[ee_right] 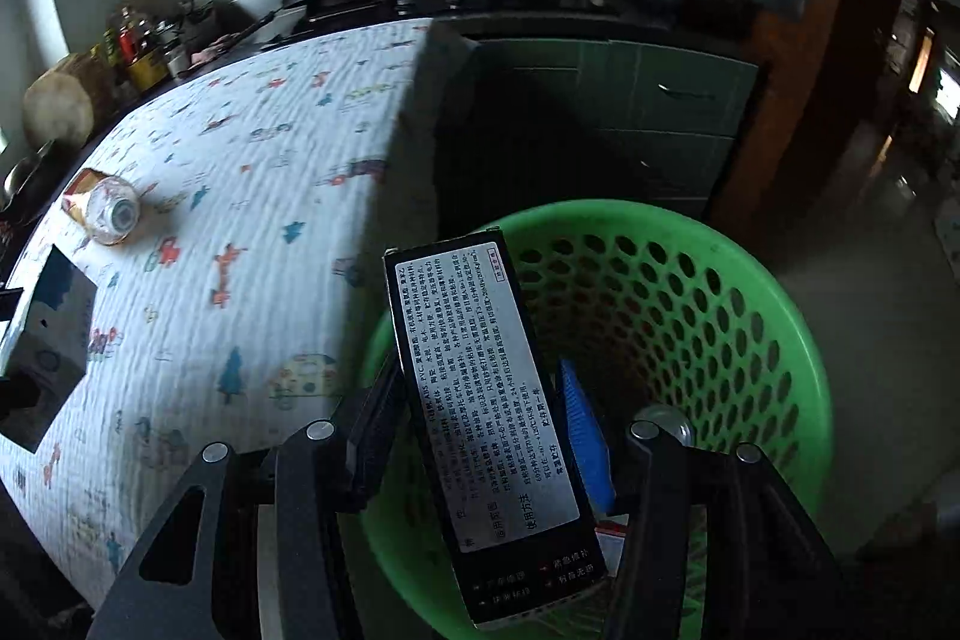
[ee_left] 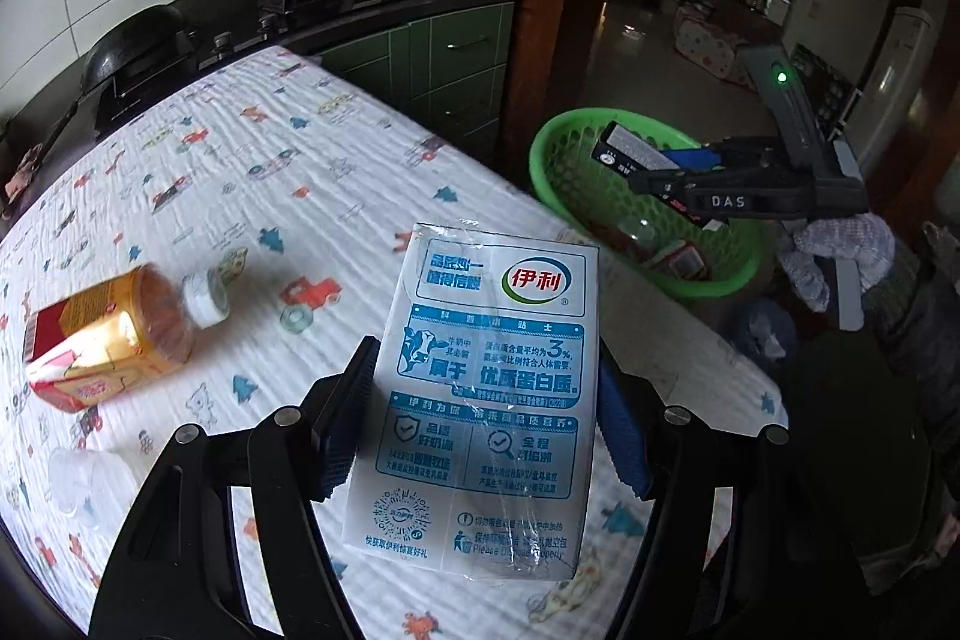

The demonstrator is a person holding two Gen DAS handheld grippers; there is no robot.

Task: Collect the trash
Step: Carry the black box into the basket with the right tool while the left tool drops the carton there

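The right claw (ee_right: 480, 430) grips a long black box (ee_right: 492, 412) with a silver printed label, its pads pressed to the box's sides, above a green perforated basket (ee_right: 750, 316) standing beside the table (ee_right: 252, 196). A small red-and-white pack (ee_right: 612, 532) lies inside the basket. The table wears a white cloth printed with cars and trees. A capped bottle (ee_right: 105, 211) lies on its side on the far left of the cloth. Dark cookware lines the stove behind.

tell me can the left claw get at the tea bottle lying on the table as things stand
Probably not yet: the left claw is shut on the milk carton, so its jaws are full. The tea bottle lies unobstructed on the tablecloth; nothing blocks the way.
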